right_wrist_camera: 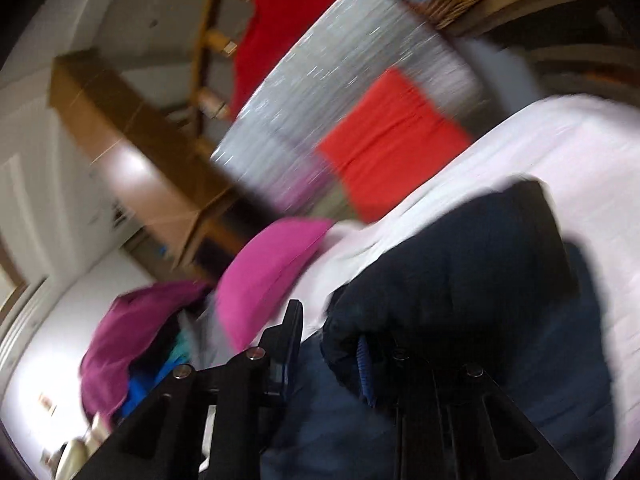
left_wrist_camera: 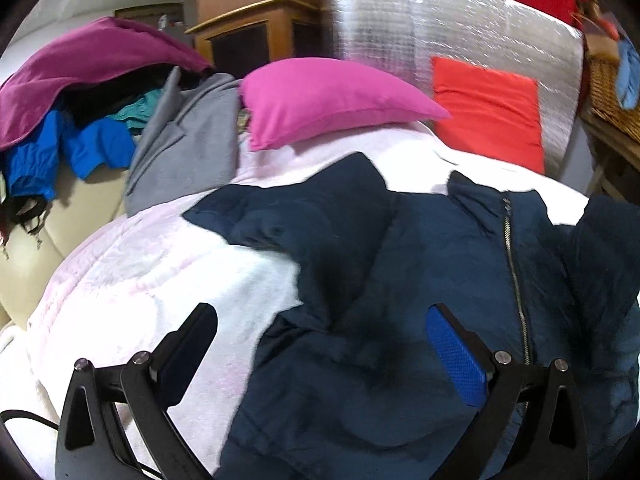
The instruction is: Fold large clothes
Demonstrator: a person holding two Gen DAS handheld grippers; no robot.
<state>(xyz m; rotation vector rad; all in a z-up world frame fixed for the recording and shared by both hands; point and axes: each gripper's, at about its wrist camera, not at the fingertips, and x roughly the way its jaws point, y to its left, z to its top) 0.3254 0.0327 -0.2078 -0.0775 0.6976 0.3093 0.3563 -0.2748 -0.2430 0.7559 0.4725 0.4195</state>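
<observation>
A dark navy zip-up jacket lies spread on a white-pink blanket, zipper running down its right part. My left gripper is open just above the jacket's lower left part, its blue pads wide apart and empty. In the blurred, tilted right wrist view the same jacket shows, a bunched fold of it lying over the right finger. My right gripper has its jaws partly apart with jacket cloth between and over them; whether it grips the cloth is unclear.
A pink pillow and a red-orange pillow lie at the blanket's far end against a silver foil panel. A pile of purple, blue and grey clothes sits at the left. A wicker basket stands on the right.
</observation>
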